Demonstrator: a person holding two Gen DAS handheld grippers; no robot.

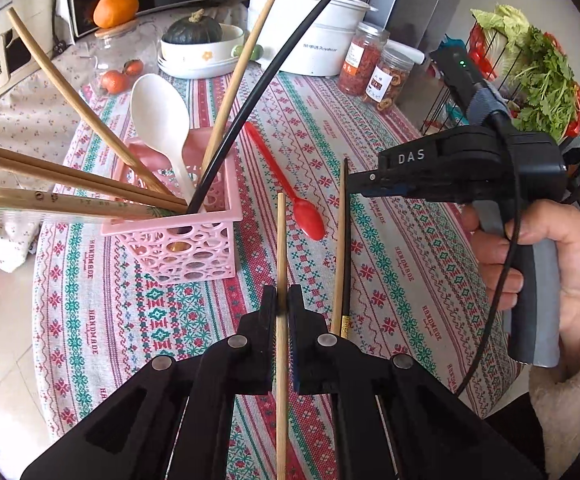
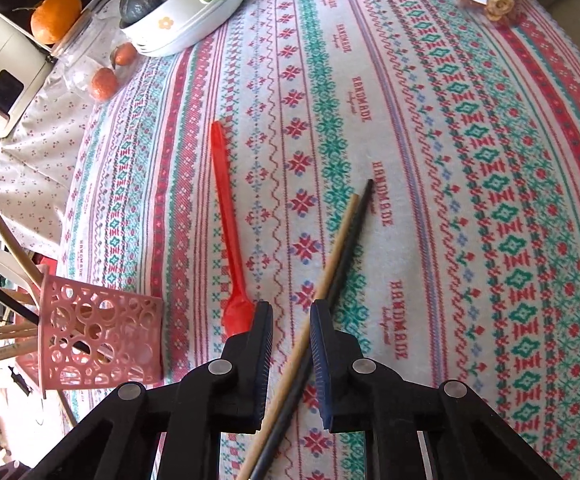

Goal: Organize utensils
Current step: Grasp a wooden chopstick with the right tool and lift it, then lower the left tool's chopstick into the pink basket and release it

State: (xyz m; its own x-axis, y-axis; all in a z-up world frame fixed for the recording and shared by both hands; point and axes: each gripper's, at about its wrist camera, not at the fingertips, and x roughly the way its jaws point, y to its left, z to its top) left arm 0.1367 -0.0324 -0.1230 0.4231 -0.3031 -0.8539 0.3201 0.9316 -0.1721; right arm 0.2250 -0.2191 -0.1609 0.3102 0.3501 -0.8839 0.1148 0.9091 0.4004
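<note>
My left gripper (image 1: pixel 282 300) is shut on a pale wooden chopstick (image 1: pixel 281 240), held above the patterned tablecloth (image 1: pixel 390 240). To its left a pink openwork basket (image 1: pixel 178 236) holds several chopsticks, a black stick and a white spoon (image 1: pixel 158 120). A red spoon (image 1: pixel 290 188) lies on the cloth behind. My right gripper (image 2: pixel 292 312) has narrow jaws around a wooden chopstick (image 2: pixel 338 248) and a black one (image 2: pixel 354 224) that cross slantwise between the pads and touch both. In the left wrist view the right gripper (image 1: pixel 356 184) sits at that pair's far end, held by a hand (image 1: pixel 550 264).
At the back stand a white pot (image 1: pixel 314 32), two jars (image 1: pixel 364 60), a bowl with a dark squash (image 1: pixel 198 48) and an orange (image 1: pixel 115 8). Greens in a wire rack (image 1: pixel 538 68) are at the far right. The table edge drops off at the left.
</note>
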